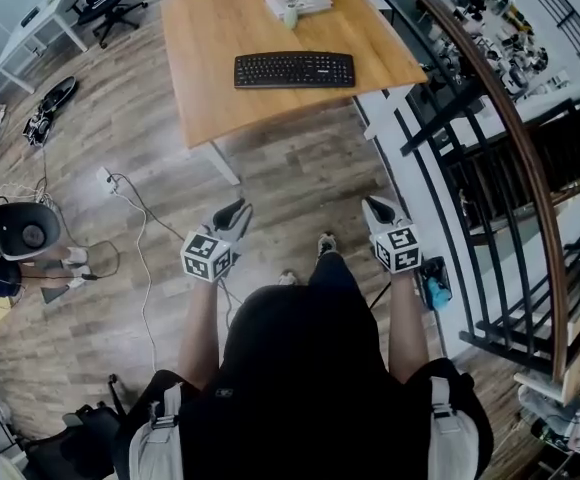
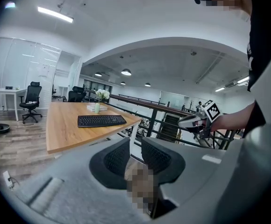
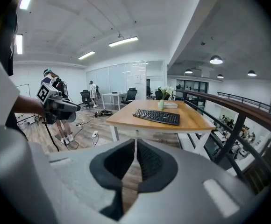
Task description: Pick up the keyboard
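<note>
A black keyboard [image 1: 294, 69] lies flat on a wooden table [image 1: 210, 28], well ahead of both grippers. In the left gripper view the keyboard [image 2: 101, 120] sits far off on the table, and in the right gripper view the keyboard [image 3: 156, 116] is likewise distant. My left gripper [image 1: 241, 208] hangs over the wood floor, short of the table, shut with nothing in it. My right gripper [image 1: 369, 204] is level with it to the right, also shut and empty. The jaws of each gripper point toward the table.
A vase of white flowers [image 1: 292, 8] and a stack of books [image 1: 300, 1] stand at the table's far end. A black railing with a wooden handrail [image 1: 490, 98] runs along the right. Cables and a power strip [image 1: 110, 180] lie on the floor at left.
</note>
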`<action>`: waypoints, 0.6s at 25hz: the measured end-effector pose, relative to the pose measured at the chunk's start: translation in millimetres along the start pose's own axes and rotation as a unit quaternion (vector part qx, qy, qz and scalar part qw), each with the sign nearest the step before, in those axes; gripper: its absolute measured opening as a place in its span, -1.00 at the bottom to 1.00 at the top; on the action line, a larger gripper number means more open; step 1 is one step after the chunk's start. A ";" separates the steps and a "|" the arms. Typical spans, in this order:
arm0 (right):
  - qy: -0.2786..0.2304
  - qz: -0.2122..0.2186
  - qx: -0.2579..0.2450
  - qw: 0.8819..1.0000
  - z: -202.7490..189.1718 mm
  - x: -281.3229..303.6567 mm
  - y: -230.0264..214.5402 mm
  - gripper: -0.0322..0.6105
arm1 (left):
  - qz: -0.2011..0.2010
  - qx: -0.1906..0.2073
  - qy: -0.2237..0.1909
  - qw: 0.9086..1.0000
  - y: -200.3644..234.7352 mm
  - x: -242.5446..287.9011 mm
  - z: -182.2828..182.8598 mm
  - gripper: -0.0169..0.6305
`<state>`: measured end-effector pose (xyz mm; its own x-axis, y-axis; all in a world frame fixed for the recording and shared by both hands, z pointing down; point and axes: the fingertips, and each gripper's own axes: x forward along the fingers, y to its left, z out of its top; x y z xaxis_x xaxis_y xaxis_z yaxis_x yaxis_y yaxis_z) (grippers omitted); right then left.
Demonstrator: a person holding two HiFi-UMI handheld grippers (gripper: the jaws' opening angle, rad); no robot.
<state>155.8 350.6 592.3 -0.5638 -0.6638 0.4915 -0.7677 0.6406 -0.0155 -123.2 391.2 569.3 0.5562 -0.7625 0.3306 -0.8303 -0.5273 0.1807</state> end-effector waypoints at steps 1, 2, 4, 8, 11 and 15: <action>0.003 0.000 0.002 1.000 -2.2 0.8 0.8 -0.85 | -0.001 -0.001 0.003 1.000 0.5 -0.2 -1.9 -0.68; 0.005 0.001 0.004 1.000 -3.4 1.6 0.7 -0.85 | -0.001 -0.002 0.006 1.000 1.2 0.2 -2.9 -0.68; 0.005 0.001 0.003 1.000 -1.9 3.9 -2.4 -0.85 | -0.001 -0.001 0.008 1.000 3.6 3.7 -1.3 -0.68; -0.001 0.000 0.003 1.000 10.1 14.7 -14.7 -0.85 | -0.003 0.002 0.008 1.000 10.0 15.2 8.7 -0.68; -0.004 -0.004 0.007 1.000 17.2 23.7 -26.2 -0.85 | -0.007 0.007 0.015 1.000 14.0 26.3 13.3 -0.68; -0.001 -0.003 0.012 1.000 19.9 31.5 -35.3 -0.85 | -0.009 0.006 0.021 1.000 20.7 38.7 18.4 -0.68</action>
<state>159.1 299.4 590.9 -0.5599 -0.6687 0.4892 -0.7781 0.6273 -0.0331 -118.2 343.9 568.8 0.5686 -0.7371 0.3652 -0.8197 -0.5451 0.1759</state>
